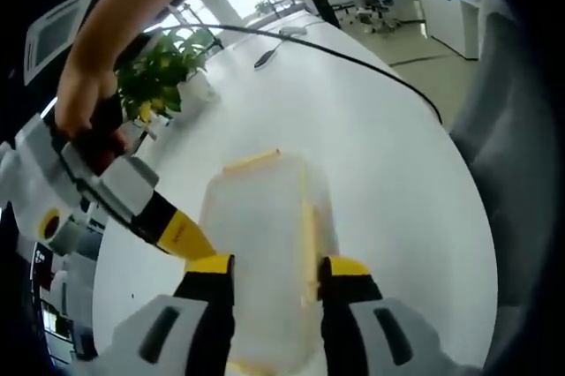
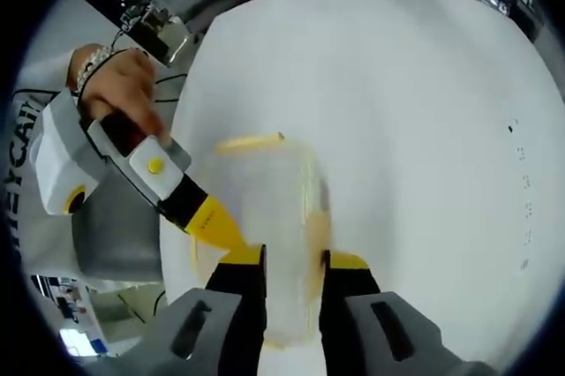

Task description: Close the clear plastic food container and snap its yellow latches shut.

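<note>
A clear plastic food container (image 1: 261,235) lies on the white table, its lid on top. One yellow latch (image 1: 252,161) is at its far end and another yellow latch (image 1: 309,239) runs along its right side. My left gripper (image 1: 276,265) hovers over the near end, jaws apart, the container showing between them. In the right gripper view the container (image 2: 265,208) shows its far latch (image 2: 250,141) and side latch (image 2: 316,213). My right gripper (image 2: 294,259) is above it, jaws a little apart, the right jaw beside the side latch. Each view shows the other gripper (image 1: 181,233) (image 2: 212,221) reaching in from the left.
The round white table (image 1: 371,138) falls away at its edge on the right. A potted plant (image 1: 163,67) and a black cable (image 1: 353,58) are at the table's far side. A person's hand (image 2: 119,85) holds the other gripper. Grey floor and office chairs lie beyond.
</note>
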Demonstrator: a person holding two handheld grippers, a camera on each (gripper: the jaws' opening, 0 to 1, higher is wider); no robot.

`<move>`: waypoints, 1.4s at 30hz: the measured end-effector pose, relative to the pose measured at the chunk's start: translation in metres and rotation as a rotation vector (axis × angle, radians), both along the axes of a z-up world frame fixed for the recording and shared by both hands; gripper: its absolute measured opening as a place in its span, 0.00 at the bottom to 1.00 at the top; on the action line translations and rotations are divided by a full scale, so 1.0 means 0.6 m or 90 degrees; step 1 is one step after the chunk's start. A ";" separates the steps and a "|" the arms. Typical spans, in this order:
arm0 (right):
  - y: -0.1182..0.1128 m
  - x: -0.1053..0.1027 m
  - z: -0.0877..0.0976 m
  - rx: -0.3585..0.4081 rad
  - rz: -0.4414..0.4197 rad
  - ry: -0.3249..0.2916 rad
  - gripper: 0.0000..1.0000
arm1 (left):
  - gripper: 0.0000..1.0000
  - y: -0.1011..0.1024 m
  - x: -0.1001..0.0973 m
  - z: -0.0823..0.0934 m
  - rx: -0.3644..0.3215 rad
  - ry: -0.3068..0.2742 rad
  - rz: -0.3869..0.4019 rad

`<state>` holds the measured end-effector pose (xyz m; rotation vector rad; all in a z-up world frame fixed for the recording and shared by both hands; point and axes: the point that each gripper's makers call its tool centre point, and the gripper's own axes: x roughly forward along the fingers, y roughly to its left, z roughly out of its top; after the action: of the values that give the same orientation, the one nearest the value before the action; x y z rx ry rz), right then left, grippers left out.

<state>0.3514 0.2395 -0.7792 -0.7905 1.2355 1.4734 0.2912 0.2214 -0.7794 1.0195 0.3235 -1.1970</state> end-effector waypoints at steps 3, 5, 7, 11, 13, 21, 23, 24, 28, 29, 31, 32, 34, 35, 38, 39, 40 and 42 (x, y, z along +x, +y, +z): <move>0.005 -0.002 -0.001 0.008 0.000 0.017 0.15 | 0.33 0.003 -0.001 0.001 -0.002 -0.001 0.001; 0.003 -0.004 0.001 0.013 -0.010 0.016 0.16 | 0.33 0.003 0.001 0.002 -0.005 0.000 0.001; 0.003 -0.005 0.002 0.015 -0.012 0.015 0.16 | 0.33 0.003 0.000 0.002 -0.001 -0.003 0.002; 0.003 -0.006 0.002 0.018 -0.025 0.015 0.17 | 0.33 0.004 -0.002 0.002 -0.002 -0.002 0.002; 0.004 -0.005 0.002 0.020 -0.026 0.014 0.17 | 0.33 0.004 -0.003 0.002 -0.002 -0.003 0.002; 0.005 -0.006 0.006 0.017 -0.016 0.004 0.18 | 0.33 0.005 -0.006 0.003 0.001 -0.005 0.000; 0.006 -0.003 0.005 0.017 -0.012 0.003 0.19 | 0.33 0.005 -0.006 0.003 0.000 -0.007 0.001; 0.005 -0.003 0.006 0.018 -0.012 0.003 0.19 | 0.34 0.005 -0.006 0.003 -0.001 -0.006 0.003; 0.003 0.005 0.007 0.032 -0.017 0.003 0.20 | 0.34 0.005 -0.004 0.004 0.000 -0.003 0.001; 0.003 0.004 0.008 0.035 -0.016 0.000 0.20 | 0.34 0.005 -0.004 0.004 0.001 -0.006 -0.002; 0.004 0.007 0.008 0.041 -0.013 -0.006 0.21 | 0.35 0.005 -0.002 0.004 -0.003 -0.007 -0.005; 0.004 0.008 0.008 0.044 -0.008 -0.011 0.21 | 0.35 0.006 0.000 0.005 -0.005 -0.003 -0.005; 0.004 0.009 0.009 0.050 -0.006 -0.018 0.21 | 0.35 0.005 0.002 0.006 -0.009 0.007 -0.002; 0.005 0.009 0.008 0.051 -0.007 -0.021 0.21 | 0.35 0.005 0.001 0.005 -0.008 0.006 -0.006; 0.005 0.012 0.009 0.064 -0.002 -0.035 0.21 | 0.35 0.007 0.003 0.005 -0.006 0.009 -0.022; 0.006 0.011 0.009 0.067 -0.001 -0.039 0.21 | 0.36 0.008 0.005 0.005 -0.005 0.013 -0.017; 0.006 0.012 0.009 0.069 -0.006 -0.041 0.21 | 0.37 0.013 0.009 0.004 -0.001 0.018 -0.003; 0.006 0.015 0.008 0.072 -0.011 -0.046 0.21 | 0.40 0.018 0.014 0.004 0.001 0.020 0.008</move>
<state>0.3602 0.2431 -0.7742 -0.7489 1.0930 1.4737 0.2997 0.2322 -0.7769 0.9995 0.3564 -1.2021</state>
